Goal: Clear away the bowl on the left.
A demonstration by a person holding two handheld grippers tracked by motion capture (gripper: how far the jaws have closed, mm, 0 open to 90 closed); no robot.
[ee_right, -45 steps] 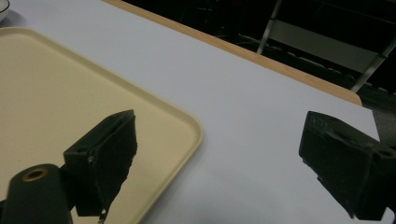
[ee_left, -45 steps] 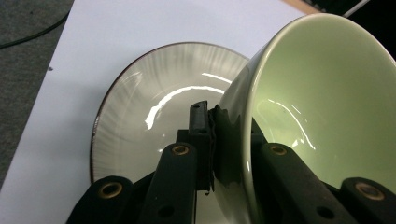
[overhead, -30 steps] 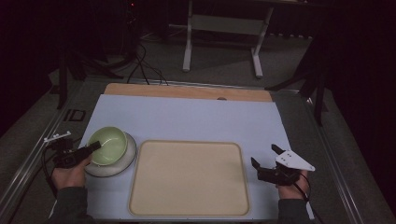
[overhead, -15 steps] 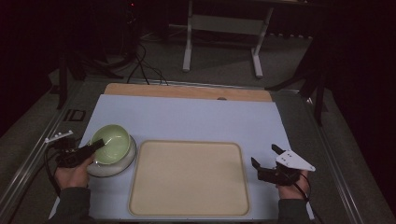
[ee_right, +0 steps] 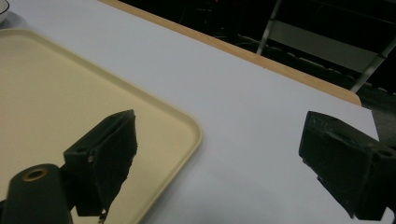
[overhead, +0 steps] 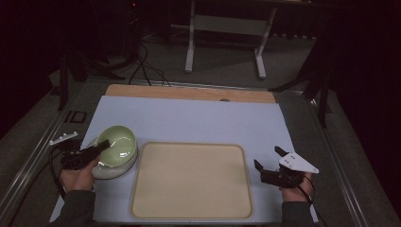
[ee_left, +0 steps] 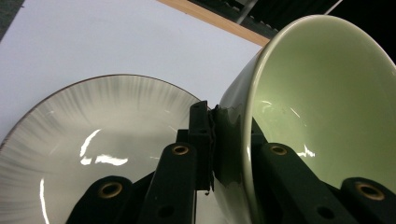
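Observation:
My left gripper (overhead: 103, 145) is shut on the near rim of a pale green bowl (overhead: 119, 141), one jaw inside and one outside. In the left gripper view the bowl (ee_left: 317, 107) hangs tilted above a grey-white plate (ee_left: 93, 135) with a dark edge, its rim wall clamped in my left gripper (ee_left: 229, 126). The plate (overhead: 109, 170) lies at the table's left, beside a beige tray (overhead: 191, 182). My right gripper (overhead: 268, 157) stands open just right of the tray, nothing between its fingers. In the right gripper view the tray's corner (ee_right: 56, 93) lies under that gripper's (ee_right: 219, 149) left jaw.
A pale blue mat (overhead: 198, 120) covers the table, with a wooden strip (overhead: 189, 93) along its far edge. Beyond the table stand a metal frame (overhead: 224, 42) and cables (overhead: 142, 66) on the dark floor.
The green bowl has tipped and shifted slightly right and up over the plate, with the left gripper on its rim. The right gripper has stayed in place.

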